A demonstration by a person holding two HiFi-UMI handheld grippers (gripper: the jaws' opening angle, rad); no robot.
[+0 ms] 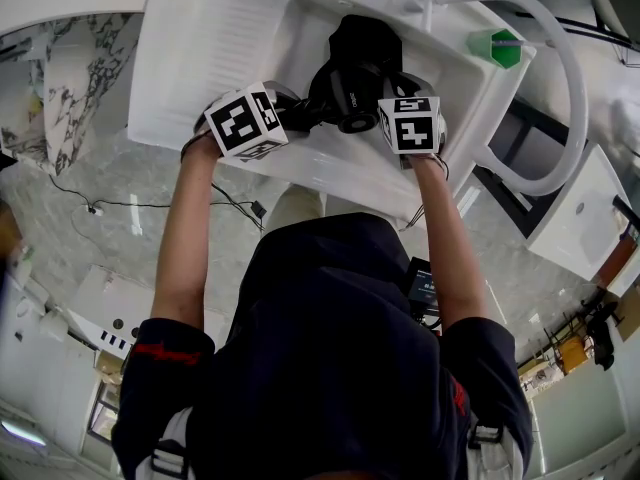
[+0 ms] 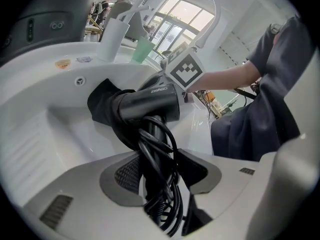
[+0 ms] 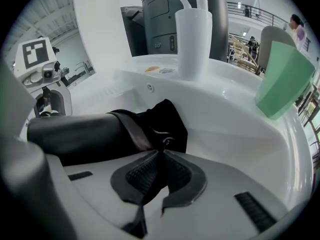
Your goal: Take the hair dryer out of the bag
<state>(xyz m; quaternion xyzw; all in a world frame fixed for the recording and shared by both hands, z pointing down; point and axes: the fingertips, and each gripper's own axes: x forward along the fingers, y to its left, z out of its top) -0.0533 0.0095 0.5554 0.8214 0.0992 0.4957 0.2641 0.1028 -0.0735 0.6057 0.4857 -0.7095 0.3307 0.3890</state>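
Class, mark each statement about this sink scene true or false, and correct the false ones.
1. The left gripper is shut on the hair dryer's handle. True.
2. The right gripper is open and empty. False: its jaws pinch the fabric of the black bag.
3. The hair dryer is wholly out of the bag. False: one end of its barrel sits inside the bag.
4. A green cup sits at the rim of the sink. True.

Dark grey hair dryer, cord wound round handle, rear end in black bag, in white sink
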